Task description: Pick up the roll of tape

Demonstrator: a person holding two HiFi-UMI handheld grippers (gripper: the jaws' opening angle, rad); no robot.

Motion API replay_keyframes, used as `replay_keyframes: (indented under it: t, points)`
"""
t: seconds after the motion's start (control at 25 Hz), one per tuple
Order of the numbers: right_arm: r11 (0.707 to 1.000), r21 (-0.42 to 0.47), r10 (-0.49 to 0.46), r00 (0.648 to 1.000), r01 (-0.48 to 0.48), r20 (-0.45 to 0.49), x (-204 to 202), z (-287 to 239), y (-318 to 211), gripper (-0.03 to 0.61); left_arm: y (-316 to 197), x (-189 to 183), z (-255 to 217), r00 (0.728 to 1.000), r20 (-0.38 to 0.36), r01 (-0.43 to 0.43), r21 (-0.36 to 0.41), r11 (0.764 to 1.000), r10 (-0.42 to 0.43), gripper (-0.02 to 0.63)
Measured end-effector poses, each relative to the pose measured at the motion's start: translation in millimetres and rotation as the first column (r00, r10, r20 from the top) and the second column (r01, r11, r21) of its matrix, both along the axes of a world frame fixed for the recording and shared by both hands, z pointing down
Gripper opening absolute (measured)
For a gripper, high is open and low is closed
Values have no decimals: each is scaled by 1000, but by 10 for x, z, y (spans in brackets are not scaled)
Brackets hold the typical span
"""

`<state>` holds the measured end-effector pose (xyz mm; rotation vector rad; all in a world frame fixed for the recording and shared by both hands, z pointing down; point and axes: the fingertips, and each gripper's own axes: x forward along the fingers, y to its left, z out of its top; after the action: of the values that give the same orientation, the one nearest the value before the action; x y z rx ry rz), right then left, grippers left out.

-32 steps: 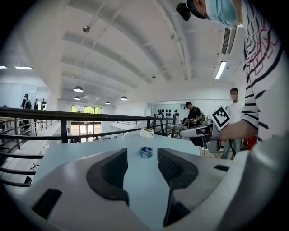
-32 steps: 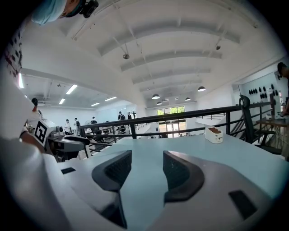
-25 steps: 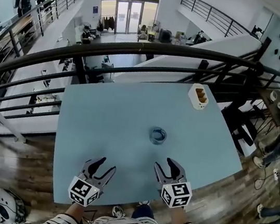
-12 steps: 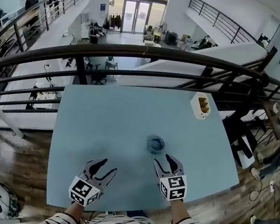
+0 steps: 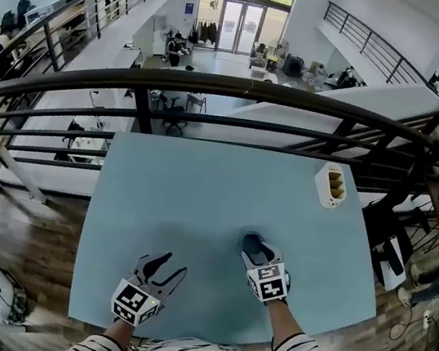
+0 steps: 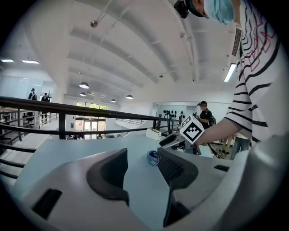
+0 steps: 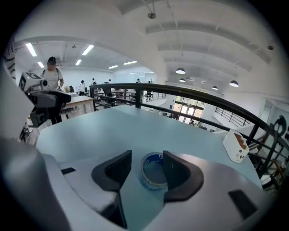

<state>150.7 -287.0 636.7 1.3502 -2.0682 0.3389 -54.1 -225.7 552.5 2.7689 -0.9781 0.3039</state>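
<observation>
— Starting from the biggest: the pale blue table point(image 5: 181, 206) carries the roll of tape point(image 7: 153, 159), which lies flat on it, hole upward. The dark railing point(image 5: 217, 87) runs far beyond the roll.

— And the white holder point(image 5: 332, 186)?

— Well beyond the roll and to its right. It isn't in play.

— The grippers?

— The left gripper point(image 5: 168, 263) hangs to the roll's left and nearer the person, with its jaws spread and nothing between them. The right gripper point(image 5: 258, 249) is right at the roll, jaws parted and not yet clenched. The roll sits between their tips, crowding the right-hand one.

— So what could go wrong?

— The roll is off-centre, I'd say. If the jaws close as they stand, the near one likely meets the rim first and skates the roll across the smooth top. The tips also reach only partway along it, so a shallow pinch could squirt it forward or let it tip out on the lift.
</observation>
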Motion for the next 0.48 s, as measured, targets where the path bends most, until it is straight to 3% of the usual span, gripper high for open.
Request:
replay_keyframes:
  t: [0.24, 0.36, 0.48]
  points:
    - [969, -203, -168, 976, 138, -138, -151, 557, -176, 215, -74, -84, 87, 999, 16, 38, -29, 999, -37, 186]
    - [945, -297, -193, 965, 135, -176, -143, 788, -202, 215, -67, -122, 124, 999, 26, 46, -41, 998, -45, 186]
    - [935, -325, -226, 943, 139, -246, -137, 841, -262, 210, -59, -176, 140, 998, 31, 56, -48, 997, -55, 186]
